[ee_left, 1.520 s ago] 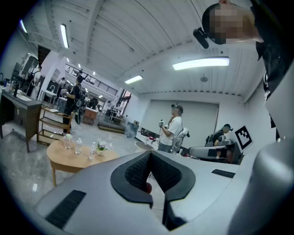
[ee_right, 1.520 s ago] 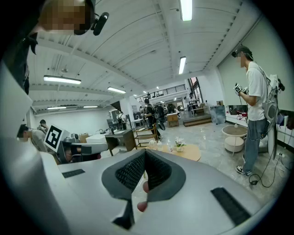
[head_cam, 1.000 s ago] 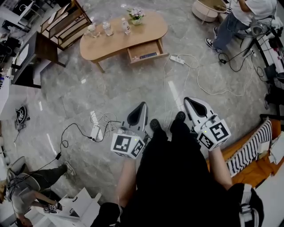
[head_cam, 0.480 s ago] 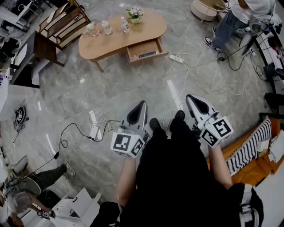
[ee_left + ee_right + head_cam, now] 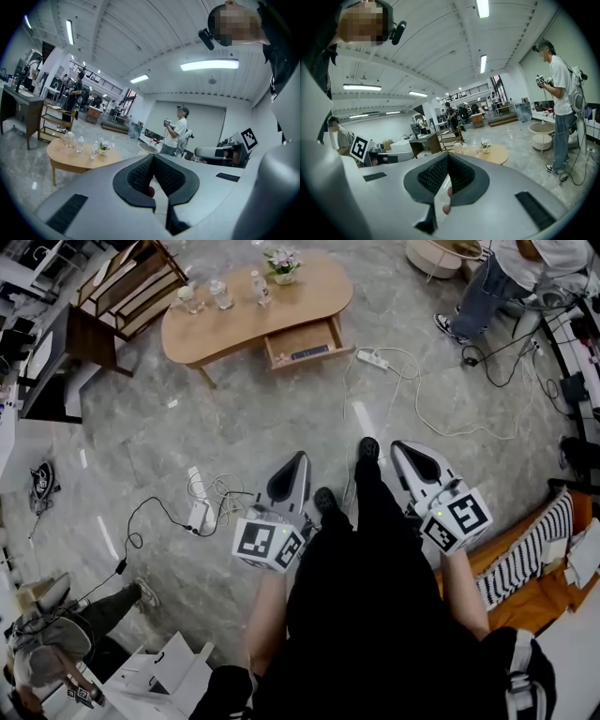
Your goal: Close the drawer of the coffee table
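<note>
A kidney-shaped wooden coffee table [image 5: 220, 320] stands far ahead on the grey stone floor. Its drawer [image 5: 302, 341] hangs open on the side facing me, with something flat inside. My left gripper [image 5: 300, 457] and right gripper [image 5: 395, 447] are held low in front of my body, well short of the table, both shut with nothing between the jaws. In the left gripper view the table [image 5: 77, 158] lies left of the shut left gripper [image 5: 153, 157]. In the right gripper view the table [image 5: 494, 153] sits just past the shut right gripper [image 5: 448, 154].
Bottles [image 5: 221, 294] and a flower pot [image 5: 280, 261] stand on the table. A power strip [image 5: 372, 361] and cables [image 5: 441, 418] lie right of the drawer, another strip [image 5: 199, 516] to my left. A dark desk [image 5: 66, 362], wooden shelf [image 5: 127, 282], standing person [image 5: 506, 282] and round white table [image 5: 436, 257] ring the room.
I have taken a step toward the table: one foot has swung forward between the grippers. Both grippers moved along with me and stayed shut. The drawer is still open.
</note>
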A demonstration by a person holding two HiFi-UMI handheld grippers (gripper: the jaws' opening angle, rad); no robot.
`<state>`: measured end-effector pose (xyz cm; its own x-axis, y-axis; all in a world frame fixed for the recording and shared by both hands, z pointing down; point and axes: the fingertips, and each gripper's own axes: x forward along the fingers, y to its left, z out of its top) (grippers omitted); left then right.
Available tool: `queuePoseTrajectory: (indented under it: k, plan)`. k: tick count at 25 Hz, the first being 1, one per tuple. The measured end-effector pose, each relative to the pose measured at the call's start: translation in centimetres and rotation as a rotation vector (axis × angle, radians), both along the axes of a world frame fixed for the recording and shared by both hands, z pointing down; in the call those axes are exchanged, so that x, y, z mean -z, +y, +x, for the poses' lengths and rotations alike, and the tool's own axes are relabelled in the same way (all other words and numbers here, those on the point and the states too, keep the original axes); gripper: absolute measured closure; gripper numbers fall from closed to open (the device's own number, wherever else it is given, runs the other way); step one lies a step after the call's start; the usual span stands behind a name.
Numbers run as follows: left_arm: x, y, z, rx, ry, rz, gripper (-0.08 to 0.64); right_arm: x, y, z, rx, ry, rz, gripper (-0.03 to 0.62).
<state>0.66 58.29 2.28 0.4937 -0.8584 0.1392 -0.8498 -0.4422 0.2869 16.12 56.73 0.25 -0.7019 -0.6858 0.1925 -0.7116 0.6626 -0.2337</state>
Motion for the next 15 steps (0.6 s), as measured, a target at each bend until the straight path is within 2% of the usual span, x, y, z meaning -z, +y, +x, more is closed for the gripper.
queuePoseTrajectory:
  k: [11, 15]
  plan:
    - [1.6, -9.7, 3.9, 0.039, -0.060, -0.014, 0.548, 0.3, -11.7, 3.5, 0.083, -0.034, 0.018, 0.580]
    - [2.2, -13.4, 6.1, 0.070, -0.051, -0.020, 0.548, 0.4, -16.0, 5.2, 0.122, -0.038, 0.017, 0.580]
